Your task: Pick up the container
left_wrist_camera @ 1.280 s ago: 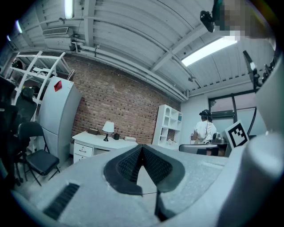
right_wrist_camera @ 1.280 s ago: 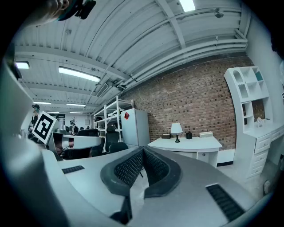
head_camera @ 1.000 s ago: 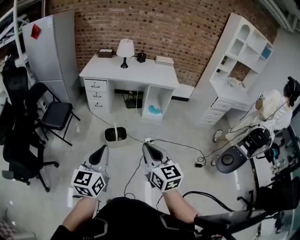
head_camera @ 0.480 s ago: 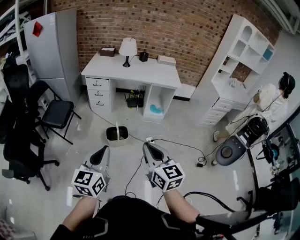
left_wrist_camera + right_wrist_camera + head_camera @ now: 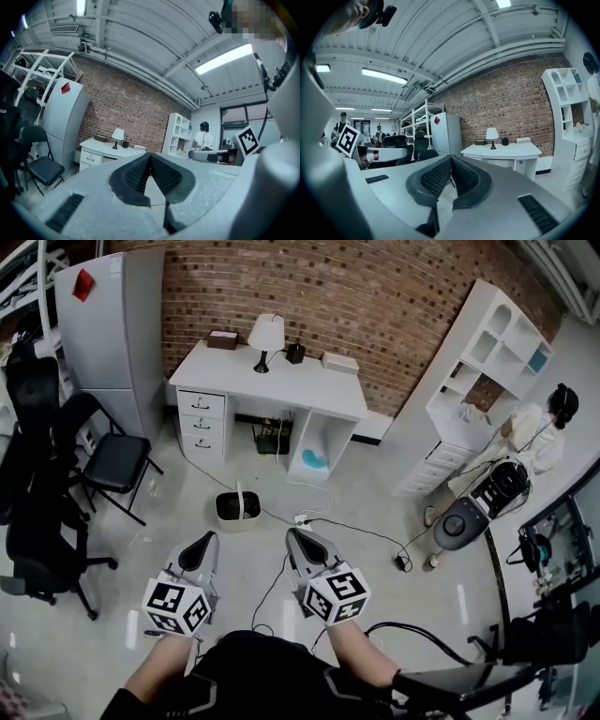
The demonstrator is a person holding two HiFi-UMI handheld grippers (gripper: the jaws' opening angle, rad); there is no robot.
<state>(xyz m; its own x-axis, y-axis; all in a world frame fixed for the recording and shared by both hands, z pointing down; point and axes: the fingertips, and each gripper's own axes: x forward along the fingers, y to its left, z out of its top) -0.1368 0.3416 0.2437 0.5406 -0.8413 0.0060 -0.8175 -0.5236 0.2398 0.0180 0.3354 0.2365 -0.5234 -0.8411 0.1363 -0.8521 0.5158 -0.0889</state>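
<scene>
The container [image 5: 236,507] is a small white-rimmed bin with a dark inside and an upright handle. It stands on the grey floor in front of the white desk [image 5: 272,381]. My left gripper [image 5: 201,545] is held level, short of the bin and a little to its left, jaws shut with nothing between them. My right gripper [image 5: 298,538] hangs to the bin's right, also shut and empty. In the left gripper view the pads of the left gripper [image 5: 150,154] meet at the tips. The right gripper [image 5: 451,158] shows the same in its own view. The bin is hidden in both gripper views.
Cables [image 5: 356,531] trail across the floor near the bin, with a power strip [image 5: 300,519]. Black chairs [image 5: 112,465] stand at the left by a grey fridge [image 5: 112,324]. A white shelf unit [image 5: 478,381], a person [image 5: 539,432] and a round machine [image 5: 459,521] are at the right.
The desk, lamp and bin have slid slightly to the right in the head view as I move. Both grippers keep their pose and stay shut.
</scene>
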